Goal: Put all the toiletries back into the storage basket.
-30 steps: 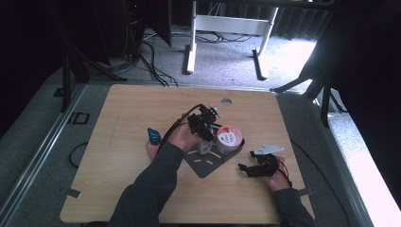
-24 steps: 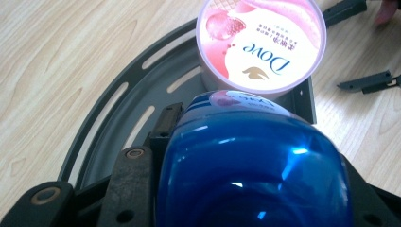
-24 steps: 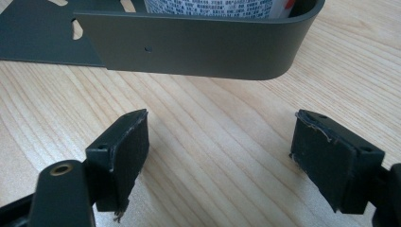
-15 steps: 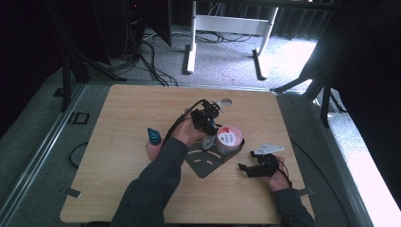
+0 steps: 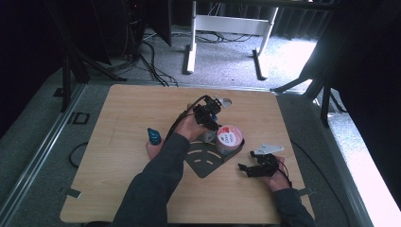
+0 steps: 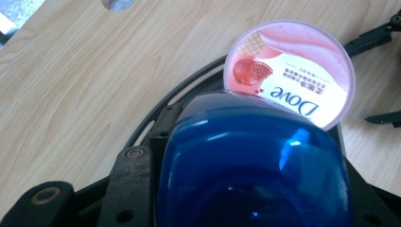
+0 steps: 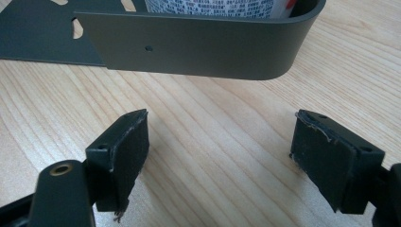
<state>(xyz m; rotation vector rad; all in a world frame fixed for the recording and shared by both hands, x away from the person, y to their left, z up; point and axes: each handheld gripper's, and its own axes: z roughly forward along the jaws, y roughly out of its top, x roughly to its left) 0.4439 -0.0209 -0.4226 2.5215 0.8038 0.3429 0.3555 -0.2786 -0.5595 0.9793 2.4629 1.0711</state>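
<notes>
Blue translucent plastic bottle (image 6: 250, 165) sits clamped in the left gripper (image 5: 206, 113), just beside the pink round Dove tub (image 5: 229, 138) on the dark metal rack (image 5: 203, 161); right gripper (image 5: 253, 169) rests with jaws apart, nearby.

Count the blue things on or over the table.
2. One small blue bottle stands at the table's left, beside the left forearm. The other, a blue container, sits between the left gripper's jaws, above the pink tub.
</notes>
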